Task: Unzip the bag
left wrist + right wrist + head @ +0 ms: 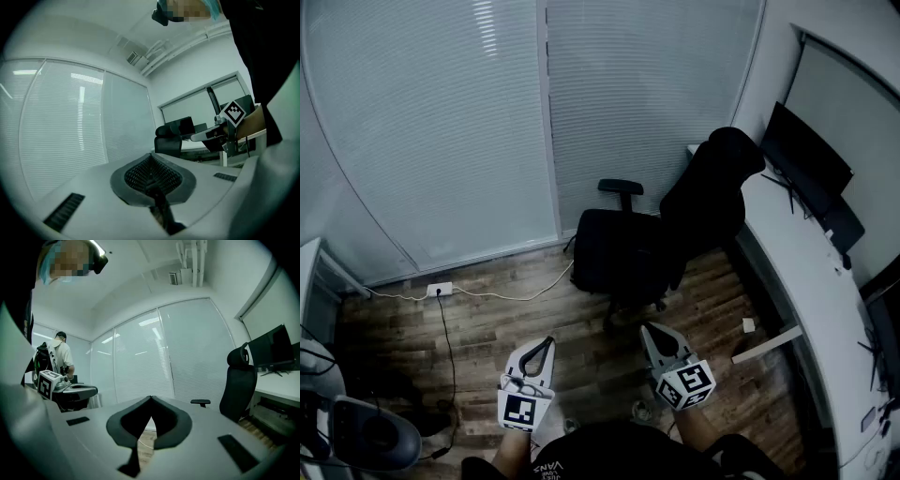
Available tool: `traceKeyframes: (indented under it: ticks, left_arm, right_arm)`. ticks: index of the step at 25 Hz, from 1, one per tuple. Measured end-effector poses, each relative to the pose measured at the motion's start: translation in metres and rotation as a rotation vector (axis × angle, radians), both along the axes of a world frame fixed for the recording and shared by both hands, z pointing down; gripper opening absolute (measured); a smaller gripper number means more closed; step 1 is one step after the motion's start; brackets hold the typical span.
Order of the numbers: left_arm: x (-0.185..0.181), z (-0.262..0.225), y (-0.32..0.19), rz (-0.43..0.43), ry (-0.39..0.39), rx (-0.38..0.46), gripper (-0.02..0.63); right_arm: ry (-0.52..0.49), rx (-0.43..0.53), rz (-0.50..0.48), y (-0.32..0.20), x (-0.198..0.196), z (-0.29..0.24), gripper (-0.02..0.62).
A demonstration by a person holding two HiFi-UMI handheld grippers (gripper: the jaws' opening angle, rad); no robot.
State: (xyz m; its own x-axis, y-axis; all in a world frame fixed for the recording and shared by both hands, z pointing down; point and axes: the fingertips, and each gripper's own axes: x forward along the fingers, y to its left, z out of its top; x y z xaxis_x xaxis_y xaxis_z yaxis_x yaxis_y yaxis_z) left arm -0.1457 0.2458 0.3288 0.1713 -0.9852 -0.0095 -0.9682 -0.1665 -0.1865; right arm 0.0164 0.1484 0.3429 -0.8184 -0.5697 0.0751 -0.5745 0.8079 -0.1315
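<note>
No bag shows clearly in any view. In the head view my left gripper [549,341] and right gripper [646,329] are held low in front of the person's body, side by side over the wooden floor, both pointing forward. The left gripper [151,155] has its jaws closed tip to tip with nothing between them. In the right gripper view the right gripper [150,399] also has its tips touching and holds nothing. Each gripper shows in the other's view: the right gripper's marker cube [233,112] and the left gripper's marker cube [46,384].
A black office chair [619,253] stands ahead with a dark garment or bag [712,187] draped over its back. A white desk [797,253] with a monitor [806,150] runs along the right. A socket and cable [439,289] lie on the floor. Another person [61,355] stands behind.
</note>
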Motion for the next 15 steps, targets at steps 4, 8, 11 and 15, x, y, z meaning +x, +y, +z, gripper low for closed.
traceKeyframes:
  ticks: [4, 8, 11, 15]
  left_arm:
    - [-0.013, 0.009, 0.029, -0.002, 0.022, 0.005, 0.020]
    - [-0.046, 0.006, 0.021, 0.000, 0.071, -0.008, 0.020]
    - [-0.055, 0.012, 0.013, 0.004, 0.079, -0.019, 0.021]
    - [-0.051, 0.026, -0.008, -0.019, 0.071, -0.040, 0.023]
  right_arm:
    - [0.006, 0.005, 0.004, 0.029, -0.009, 0.012, 0.043]
    - [-0.028, -0.016, -0.016, 0.021, -0.041, 0.006, 0.044]
    - [-0.066, -0.042, -0.028, 0.010, -0.050, 0.012, 0.048]
    - [-0.060, -0.102, -0.049, -0.015, -0.046, 0.034, 0.048]
